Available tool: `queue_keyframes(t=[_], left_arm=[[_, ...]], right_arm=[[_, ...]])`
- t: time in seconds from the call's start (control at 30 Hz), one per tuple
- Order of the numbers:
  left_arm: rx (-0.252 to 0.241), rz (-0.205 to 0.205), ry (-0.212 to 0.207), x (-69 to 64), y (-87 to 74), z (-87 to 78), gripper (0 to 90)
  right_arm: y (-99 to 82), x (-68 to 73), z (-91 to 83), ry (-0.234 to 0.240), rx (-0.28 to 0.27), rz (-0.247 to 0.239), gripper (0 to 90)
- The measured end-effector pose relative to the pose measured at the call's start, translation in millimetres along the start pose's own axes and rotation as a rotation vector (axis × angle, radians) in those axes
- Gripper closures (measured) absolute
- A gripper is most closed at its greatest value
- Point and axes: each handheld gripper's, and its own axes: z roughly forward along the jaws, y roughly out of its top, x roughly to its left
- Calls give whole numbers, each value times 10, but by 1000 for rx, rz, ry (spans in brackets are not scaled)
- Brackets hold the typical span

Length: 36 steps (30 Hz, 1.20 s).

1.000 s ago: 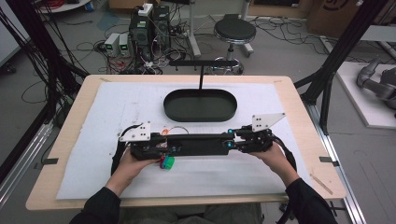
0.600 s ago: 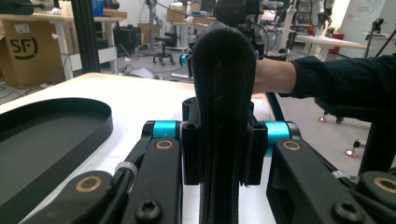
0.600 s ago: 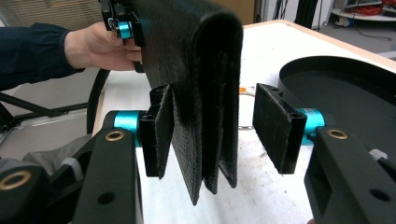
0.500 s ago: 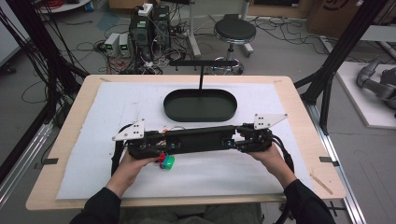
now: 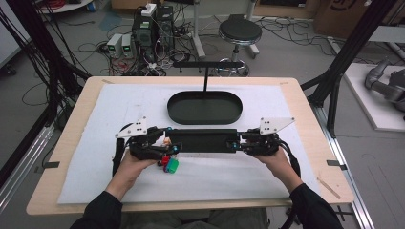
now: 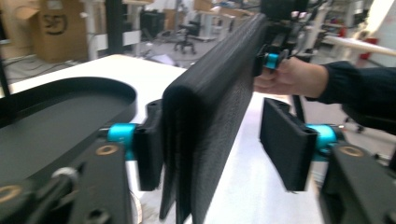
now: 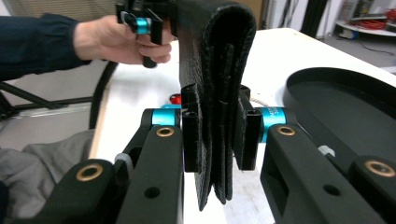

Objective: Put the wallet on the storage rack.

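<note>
Fingers pinch a black wallet; the tray seems empty.

Black textured wallet, black oval tray, white mat, green-and-red toy

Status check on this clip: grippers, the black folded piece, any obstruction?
Right gripper clamped on black folded case. Left gripper open, one pad touching it. Black tray just beyond; nothing blocking.

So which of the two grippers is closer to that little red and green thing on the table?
Left. The left gripper sits just above the red and green thing; the right gripper holds the far end of the black wallet.
</note>
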Motion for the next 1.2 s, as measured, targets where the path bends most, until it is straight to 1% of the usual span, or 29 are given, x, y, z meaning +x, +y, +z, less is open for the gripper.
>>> queue_keyframes(t=[0.03,0.07,0.1,0.17,0.23,0.27,0.3,0.33,0.37,0.4,0.43,0.47,0.5,0.53,0.57,0.6,0.63,0.67,0.73,0.8,0.83,0.93,0.97,1.0,1.07,1.1,1.13,1.17,1.2], left_arm=[[0,0,0,0,0,0,394],[9,1,15,9,8,-19,376],[18,6,46,12,20,-55,363],[23,9,79,12,33,-102,340],[21,10,88,12,37,-121,340],[17,11,101,11,43,-151,340],[17,14,124,7,53,-204,340],[17,14,124,7,53,-204,340],[14,11,134,1,54,-229,340],[18,17,153,-11,53,-283,334],[19,18,161,-22,52,-307,327],[19,18,161,-22,52,-307,325],[21,28,184,-52,47,-356,323],[20,30,195,-67,44,-380,318],[20,30,195,-67,44,-380,312],[21,33,205,-80,42,-404,307],[23,41,225,-108,38,-455,299],[23,41,225,-108,38,-455,294],[31,58,247,-142,32,-503,291],[35,67,268,-179,12,-551,281],[40,70,277,-204,-8,-587,281],[42,74,292,-238,-50,-630,281],[42,74,292,-238,-50,-630,281],[39,72,295,-243,-64,-640,281],[37,64,300,-248,-106,-662,281],[36,66,302,-247,-120,-666,281],[36,66,302,-247,-120,-666,281],[36,62,301,-247,-133,-668,281],[37,57,298,-247,-143,-671,281]], right_arm=[[0,-3,-5,-6,3,0,774],[-2,-13,-15,-17,1,-6,774],[-1,-17,-23,-28,-1,-3,775],[-2,-35,-43,-52,-6,-2,776],[-2,-57,-69,-86,-12,1,777],[-7,-77,-88,-106,-19,12,778],[-12,-101,-104,-127,-21,17,779],[-12,-101,-104,-127,-21,17,779],[-22,-157,-129,-160,-25,33,779],[-22,-184,-138,-176,-26,40,779],[-15,-207,-144,-194,-26,43,779],[-15,-207,-144,-194,-26,43,779],[2,-253,-153,-231,-32,48,779],[14,-277,-153,-245,-36,49,779],[26,-299,-150,-259,-40,54,779],[37,-322,-146,-269,-44,53,778],[47,-345,-140,-281,-44,56,779],[47,-345,-140,-281,-44,56,779],[66,-388,-117,-301,-47,59,779],[75,-446,-83,-314,-50,70,778],[84,-495,-47,-325,-50,67,778],[111,-580,29,-337,-47,75,778],[111,-580,29,-337,-47,75,778],[126,-634,90,-344,-59,78,778],[129,-692,156,-345,-66,86,778],[134,-723,195,-341,-59,96,777],[137,-750,235,-345,-53,92,777],[137,-750,235,-345,-53,92,777],[142,-799,311,-353,-44,88,777]])
